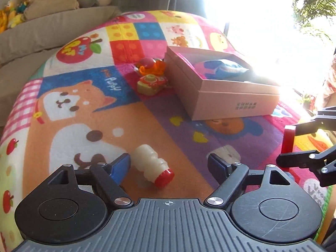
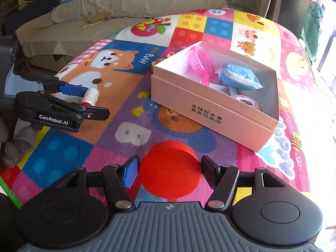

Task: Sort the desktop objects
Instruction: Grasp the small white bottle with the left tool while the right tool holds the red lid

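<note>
The left tongs (image 1: 169, 164) point forward and downward with their jaws spread wide; the blue-padded finger (image 1: 120, 167) and the dark finger opposite press on nothing. In the right wrist view the left tongs (image 2: 93, 103) reach in from the left edge, low and nearly level.

The right tongs (image 2: 169, 173) also slant downward, jaws partly closed around a red disc (image 2: 170, 171), one finger at each side of it. In the left wrist view the right tongs (image 1: 288, 140) enter from the right edge, gripping the red disc (image 1: 288, 139) on edge; glare there seems to hide the arm behind.
</note>
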`<state>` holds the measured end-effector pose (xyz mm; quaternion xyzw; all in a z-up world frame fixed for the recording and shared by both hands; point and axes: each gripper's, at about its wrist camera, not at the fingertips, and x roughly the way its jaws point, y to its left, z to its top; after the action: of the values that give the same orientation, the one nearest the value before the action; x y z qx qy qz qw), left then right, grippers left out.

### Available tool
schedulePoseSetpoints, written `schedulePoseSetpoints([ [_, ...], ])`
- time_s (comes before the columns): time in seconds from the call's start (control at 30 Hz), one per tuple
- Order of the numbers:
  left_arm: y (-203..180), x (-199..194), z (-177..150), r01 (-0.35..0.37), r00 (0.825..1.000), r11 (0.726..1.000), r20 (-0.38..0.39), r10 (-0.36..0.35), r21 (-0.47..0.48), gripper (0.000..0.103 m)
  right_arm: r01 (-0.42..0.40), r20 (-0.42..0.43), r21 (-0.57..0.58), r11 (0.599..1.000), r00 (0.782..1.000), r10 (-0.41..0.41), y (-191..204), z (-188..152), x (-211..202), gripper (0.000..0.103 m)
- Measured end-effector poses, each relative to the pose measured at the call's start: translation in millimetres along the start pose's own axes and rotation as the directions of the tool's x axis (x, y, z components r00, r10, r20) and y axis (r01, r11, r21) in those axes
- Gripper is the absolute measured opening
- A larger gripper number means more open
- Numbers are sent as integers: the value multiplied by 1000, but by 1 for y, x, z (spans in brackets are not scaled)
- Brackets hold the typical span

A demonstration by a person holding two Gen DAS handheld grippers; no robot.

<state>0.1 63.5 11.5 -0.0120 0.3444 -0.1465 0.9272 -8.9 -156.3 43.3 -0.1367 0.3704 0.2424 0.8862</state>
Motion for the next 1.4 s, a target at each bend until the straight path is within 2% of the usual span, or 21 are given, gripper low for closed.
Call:
schedulePoseSetpoints([
  [0.13,-17,-13,-8,94,996,995,-7,-94,44,92,2,25,22,1000,1000,-2,-2,-5,-1,64],
  [0.33,-34,-26,-15,124,992,984,-16,-123,130,95,45,34,20,999,998,-46,0,-13,8,76],
  [0.43,-36,-25,-15,121,993,984,-21,-119,133,95,40,36,35,999,998,-42,-2,-15,9,81],
  [0.5,-36,-21,-14,127,992,985,-27,-125,114,95,51,33,50,997,998,-53,-5,-17,11,88],
  [0.63,-43,-14,-13,185,982,980,-37,-183,76,95,74,20,96,993,997,-77,-13,-24,14,94],
  [0.73,-54,-15,-15,216,976,971,-38,-213,107,95,91,3,125,988,996,-92,-19,-29,17,95],
  [0.8,-56,-22,-14,178,984,975,-9,-179,135,95,96,-6,138,986,995,-96,-22,-32,19,96],
  [0.9,-45,-32,-8,50,997,989,48,-58,140,95,95,-5,161,982,995,-95,-25,-35,20,98],
  [0.97,-33,-34,-6,-48,997,989,69,38,140,95,88,-3,177,980,996,-89,-26,-35,21,99],
  [1.03,-21,-27,-3,-94,995,988,50,88,120,91,78,3,184,980,997,-80,-25,-35,22,99],
  [1.17,-10,-8,-3,-99,995,990,-7,100,101,81,36,18,165,986,999,-40,-20,-34,22,99],
  [1.23,-13,1,-5,-97,995,989,-27,100,114,72,27,27,147,989,999,-31,-16,-31,23,99],
  [1.27,-16,2,-6,-100,995,988,-16,103,120,70,24,32,141,990,999,-29,-14,-30,23,99],
  [1.33,-19,0,-7,-87,996,988,-13,89,126,59,12,46,135,991,999,-18,-12,-28,23,96],
  [1.4,-21,-2,-8,-83,996,989,-13,85,123,48,2,51,135,991,999,-10,-11,-25,26,89],
])
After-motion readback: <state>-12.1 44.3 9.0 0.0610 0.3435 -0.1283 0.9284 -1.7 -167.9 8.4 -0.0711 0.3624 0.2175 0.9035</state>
